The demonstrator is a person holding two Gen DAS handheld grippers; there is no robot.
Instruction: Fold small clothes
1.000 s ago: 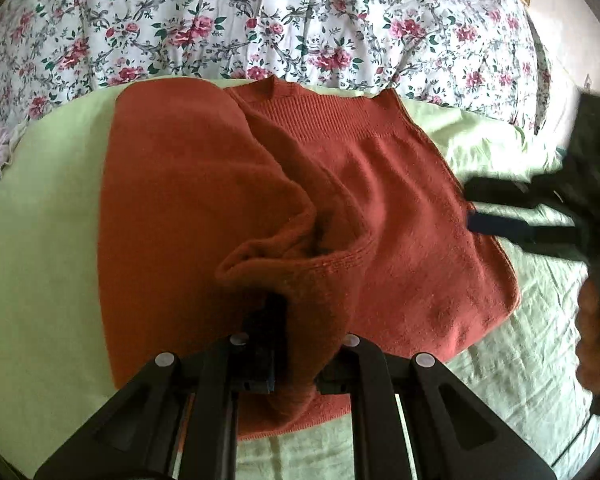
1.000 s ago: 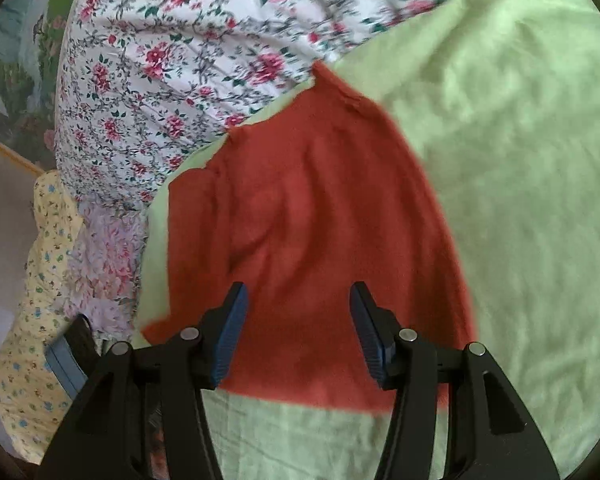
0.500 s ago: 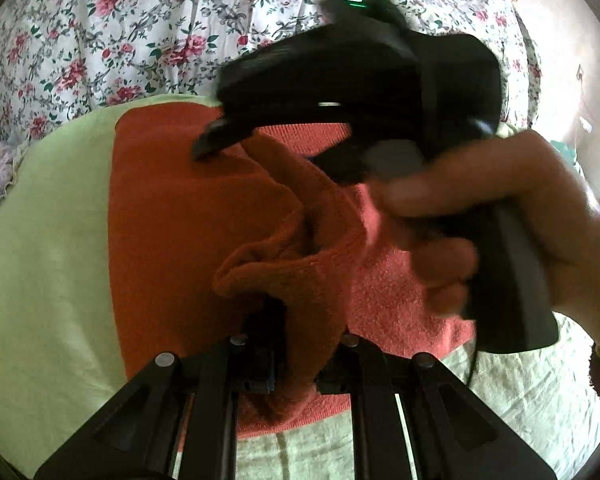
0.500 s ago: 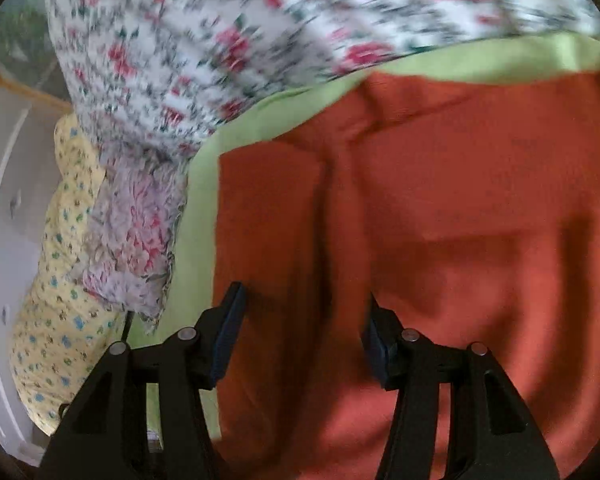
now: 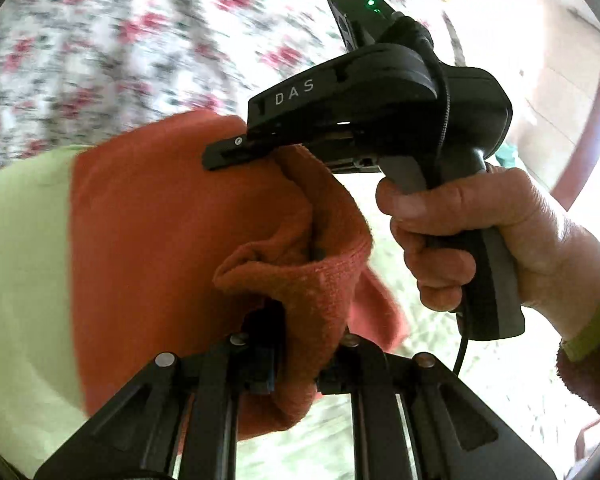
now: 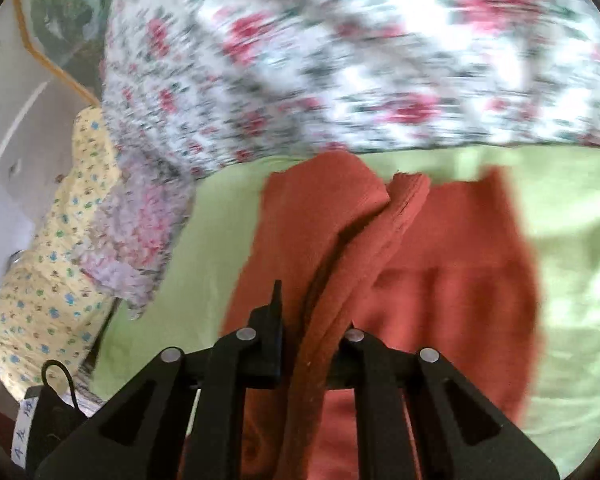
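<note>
A pale green sheet [image 6: 572, 208] meets a blurred floral bedspread [image 6: 340, 60], a yellow patterned cloth [image 6: 52, 256] at its edge.

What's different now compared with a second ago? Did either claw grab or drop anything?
The right claw, open over the orange knit garment a second ago, has swung across it and just closed on a raised fold of the fabric. Both claws now lift the cloth off the green sheet. The left claw stays clamped on its bunched edge; the floral bedspread lies as before.

Rust-orange knitted garment [image 6: 440, 248] is lying on a pale green sheet [image 6: 572, 184]; white bedspread [image 6: 340, 60] is showing red roses; yellow cloth [image 6: 48, 280] is carrying small blue-green prints.
</note>
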